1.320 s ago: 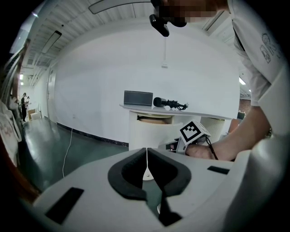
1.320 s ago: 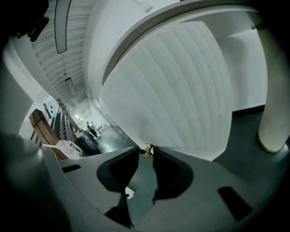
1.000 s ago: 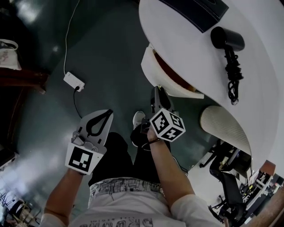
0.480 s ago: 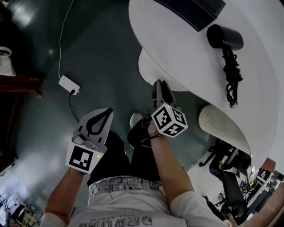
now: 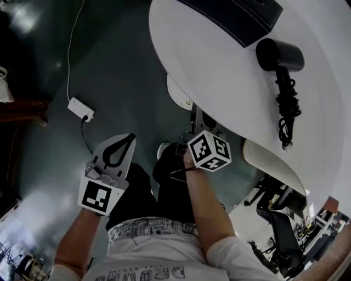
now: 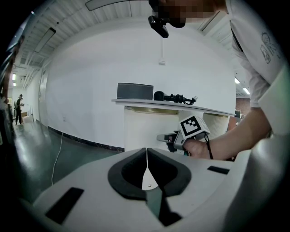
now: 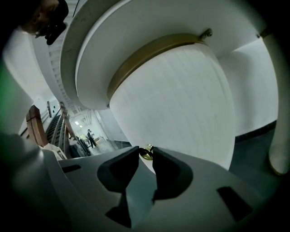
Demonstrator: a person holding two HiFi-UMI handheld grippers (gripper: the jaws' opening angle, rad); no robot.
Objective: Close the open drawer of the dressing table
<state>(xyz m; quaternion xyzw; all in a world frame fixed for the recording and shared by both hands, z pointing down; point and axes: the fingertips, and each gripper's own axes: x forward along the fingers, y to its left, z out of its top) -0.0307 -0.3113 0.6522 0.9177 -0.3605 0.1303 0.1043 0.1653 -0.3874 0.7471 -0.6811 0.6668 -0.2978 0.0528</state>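
The white dressing table (image 5: 219, 71) curves across the top right of the head view. Its drawer (image 5: 178, 94) shows only a narrow white front from under the tabletop. My right gripper (image 5: 196, 114) points at that front. In the right gripper view the drawer's ribbed white front (image 7: 181, 99) fills the frame, and my right gripper (image 7: 145, 154) is shut on its small brass knob (image 7: 146, 151). My left gripper (image 5: 122, 140) hangs over the dark floor to the left, shut with nothing in it (image 6: 146, 149).
A black hair dryer (image 5: 279, 55) with a coiled cord and a dark box (image 5: 236, 16) lie on the tabletop. A white power strip (image 5: 80, 109) with its cable lies on the floor at left. A ribbed white support (image 5: 271, 159) and a black chair (image 5: 279, 219) stand at right.
The drawer has slid in under the tabletop, so its inside no longer shows. My right gripper has gone forward with it, still on the knob. My left gripper has drifted slightly.
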